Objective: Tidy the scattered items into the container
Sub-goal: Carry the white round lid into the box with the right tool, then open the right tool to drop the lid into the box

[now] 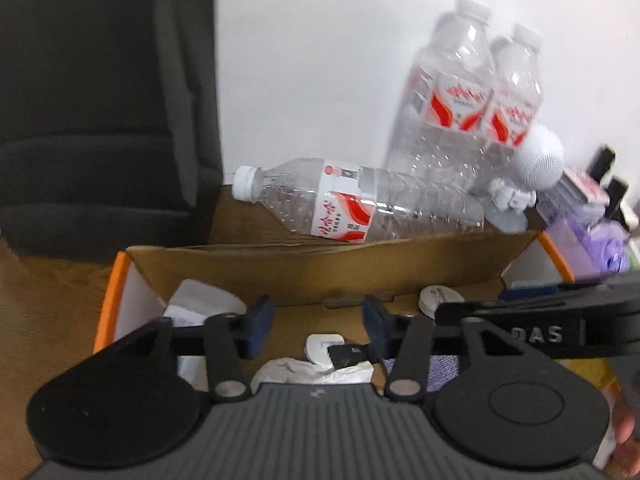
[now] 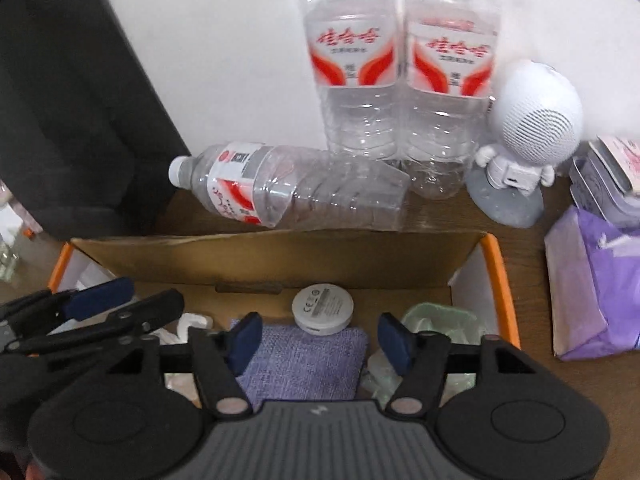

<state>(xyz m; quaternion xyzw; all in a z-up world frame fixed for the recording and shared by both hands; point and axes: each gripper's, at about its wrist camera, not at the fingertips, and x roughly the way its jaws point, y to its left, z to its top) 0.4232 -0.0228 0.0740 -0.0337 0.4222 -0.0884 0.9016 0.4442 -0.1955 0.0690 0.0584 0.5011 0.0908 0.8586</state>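
Box [image 2: 500, 280] sits under both grippers, left [image 1: 316, 326] and right [image 2: 320, 344], fingers wide, empty.

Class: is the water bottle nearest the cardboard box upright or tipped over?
Tipped over. The bottle lies on its side behind the box, cap pointing left; two others stand upright behind.

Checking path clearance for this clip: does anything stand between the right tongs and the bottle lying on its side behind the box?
Yes. The right tongs hang open inside the cardboard box, and its far wall rises between them and the lying bottle. They would have to lift over that wall; nothing else visible blocks the way.
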